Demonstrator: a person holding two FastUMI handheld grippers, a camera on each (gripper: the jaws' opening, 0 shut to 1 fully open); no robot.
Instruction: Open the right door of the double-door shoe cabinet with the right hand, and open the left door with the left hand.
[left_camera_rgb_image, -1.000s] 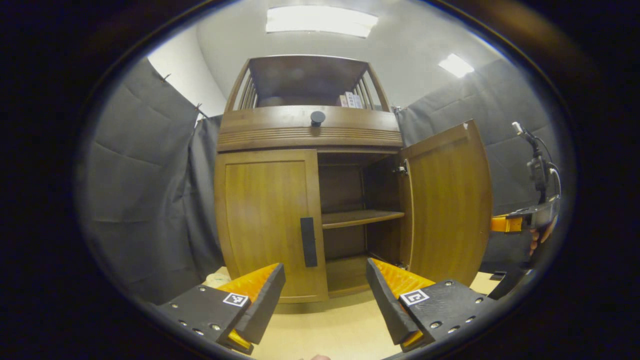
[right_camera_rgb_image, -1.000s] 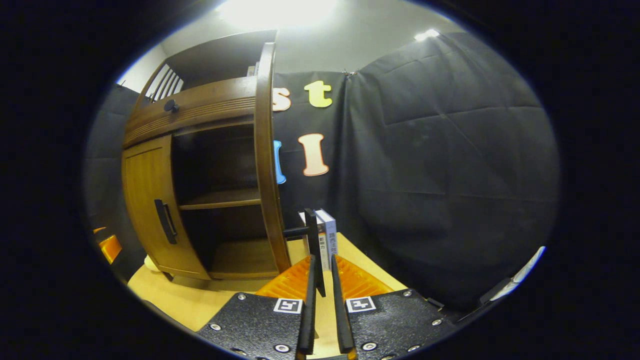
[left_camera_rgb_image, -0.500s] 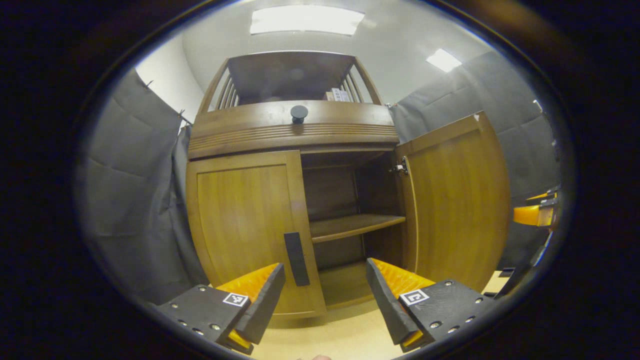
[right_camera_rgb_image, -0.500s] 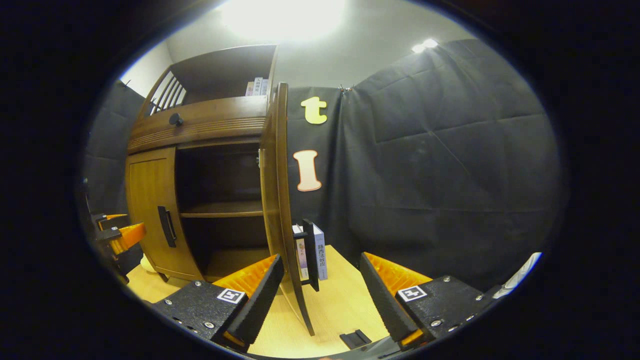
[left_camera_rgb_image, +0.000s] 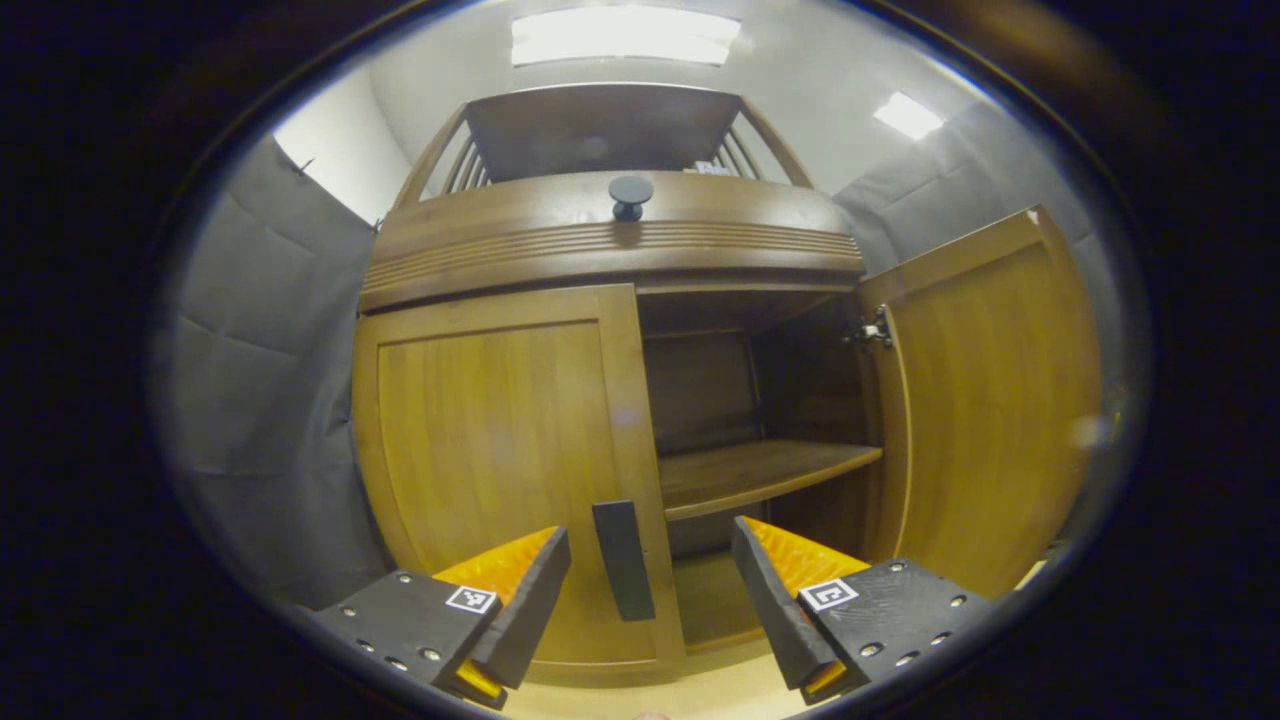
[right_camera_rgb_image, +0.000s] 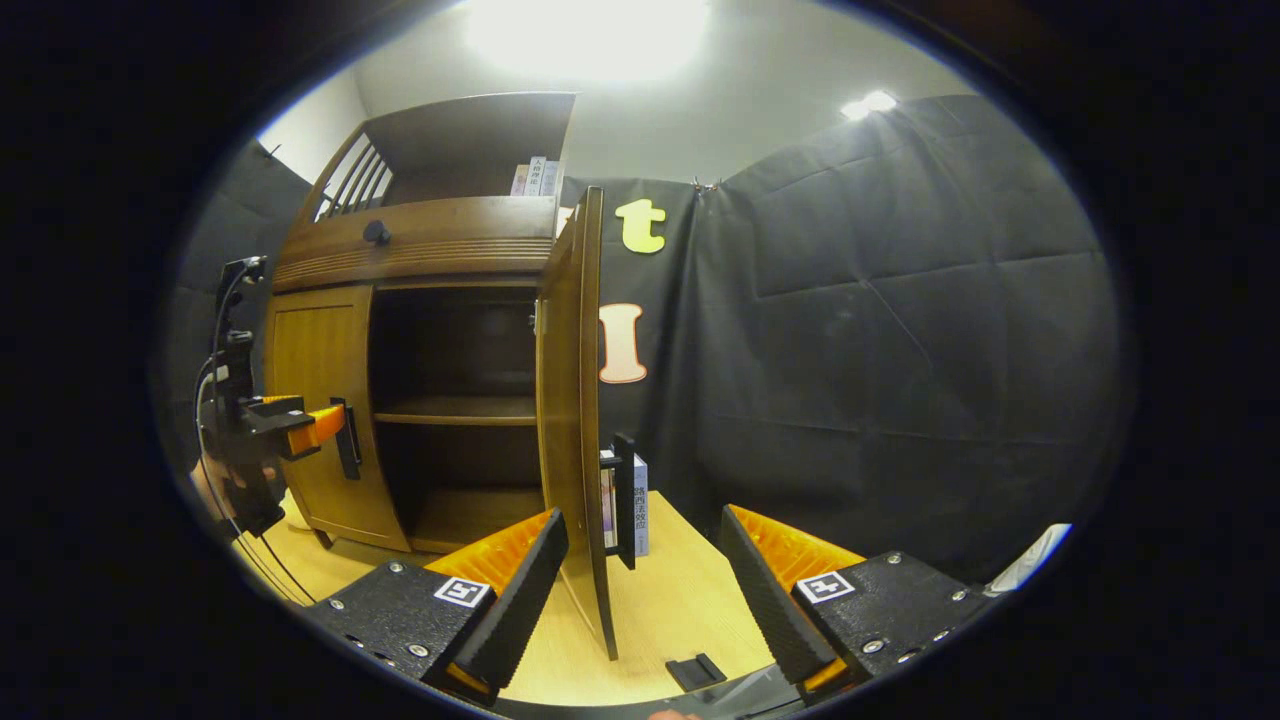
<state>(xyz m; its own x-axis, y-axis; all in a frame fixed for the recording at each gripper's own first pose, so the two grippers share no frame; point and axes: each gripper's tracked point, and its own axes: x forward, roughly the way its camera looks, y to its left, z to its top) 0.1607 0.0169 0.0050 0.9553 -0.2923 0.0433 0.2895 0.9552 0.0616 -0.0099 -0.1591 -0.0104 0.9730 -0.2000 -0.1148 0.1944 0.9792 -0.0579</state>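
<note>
Left gripper (left_camera_rgb_image: 650, 590) fingers apart, spread either side of the left handle (left_camera_rgb_image: 623, 560), not touching it. In the right gripper view the left gripper (right_camera_rgb_image: 318, 427) sits just beside that handle (right_camera_rgb_image: 348, 452), a hand (right_camera_rgb_image: 222, 487) holding it; contact can't be told from there.

Right gripper (right_camera_rgb_image: 635, 590) fingers apart too, holding nothing. The edge of the right door (right_camera_rgb_image: 580, 420) stands between them, and the right handle (right_camera_rgb_image: 624, 500) sticks out from the door's outer face, just ahead of the fingers, apart from both.

Cabinet (left_camera_rgb_image: 610, 250) on a light wood table (right_camera_rgb_image: 660, 610). Left door (left_camera_rgb_image: 500, 450) shut. Right door (left_camera_rgb_image: 990, 400) swung wide open, roughly square to the cabinet front, hinge (left_camera_rgb_image: 875, 330) visible at its top inner corner. Inside: dark compartment with one shelf (left_camera_rgb_image: 760, 475) across the middle, nothing seen on it. Round knob (left_camera_rgb_image: 630, 195) on the band above the doors. Open slatted top section holds books (right_camera_rgb_image: 535, 178) at its right end.

More books (right_camera_rgb_image: 640, 505) stand on the table behind the open door. Small black piece (right_camera_rgb_image: 697, 672) lies on the table between the right gripper's fingers. Ceiling light (left_camera_rgb_image: 625, 35) overhead.
</note>
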